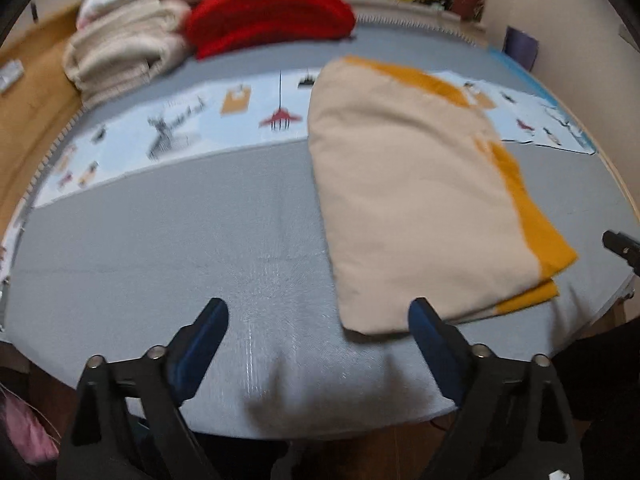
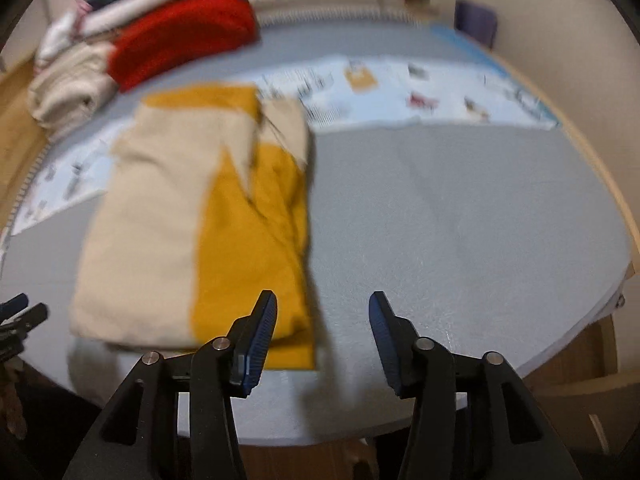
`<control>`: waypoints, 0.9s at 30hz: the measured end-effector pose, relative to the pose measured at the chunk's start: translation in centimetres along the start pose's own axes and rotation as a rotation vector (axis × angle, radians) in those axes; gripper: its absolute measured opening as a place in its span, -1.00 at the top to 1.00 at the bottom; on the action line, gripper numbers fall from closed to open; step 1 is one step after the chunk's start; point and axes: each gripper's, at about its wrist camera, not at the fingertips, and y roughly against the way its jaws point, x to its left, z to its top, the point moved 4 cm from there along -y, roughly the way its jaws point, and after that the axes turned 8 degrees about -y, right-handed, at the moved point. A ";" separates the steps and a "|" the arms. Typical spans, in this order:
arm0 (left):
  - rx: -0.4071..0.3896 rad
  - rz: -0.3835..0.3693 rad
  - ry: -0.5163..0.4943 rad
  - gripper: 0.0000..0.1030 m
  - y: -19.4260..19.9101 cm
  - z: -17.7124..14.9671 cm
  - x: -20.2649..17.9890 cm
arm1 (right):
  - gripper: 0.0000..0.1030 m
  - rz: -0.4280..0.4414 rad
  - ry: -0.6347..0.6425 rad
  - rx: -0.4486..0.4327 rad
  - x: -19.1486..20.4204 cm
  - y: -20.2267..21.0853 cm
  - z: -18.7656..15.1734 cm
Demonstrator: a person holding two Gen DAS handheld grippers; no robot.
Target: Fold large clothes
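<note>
Far left, a stack of cream knitwear (image 1: 124,54) sits at the back edge of the grey bench (image 1: 180,240), touching a folded red garment (image 1: 268,16) just to its right. A pale blue printed strip (image 1: 192,120) crosses the bench from side to side. The left claw (image 1: 318,316) hangs above the near edge, jaws spread wide, holding nothing. To its right lies the folded cream-and-mustard garment (image 1: 416,200), flat on the bench and overlapping the printed strip; nothing rests on it. The right claw (image 2: 322,308), also spread and empty, hovers at the garment's near right corner, its left finger (image 2: 262,324) over the mustard part.
</note>
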 end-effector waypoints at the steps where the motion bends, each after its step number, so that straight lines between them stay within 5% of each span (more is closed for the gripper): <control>1: -0.020 0.005 -0.010 -0.83 0.7 -0.1 -0.7 | -0.08 0.019 0.019 -0.049 0.5 2.0 -0.7; 4: -0.076 0.016 -0.015 -0.85 3.2 -0.9 -2.5 | -0.47 0.005 0.053 -0.130 1.4 5.6 -2.4; 11: -0.104 -0.016 0.058 -0.96 6.3 -3.2 -6.0 | -0.55 0.026 0.068 -0.170 3.9 9.6 -5.7; 27: -0.084 -0.063 0.112 -0.96 3.9 -2.1 -6.7 | -0.56 0.056 0.120 -0.136 7.1 6.3 -5.4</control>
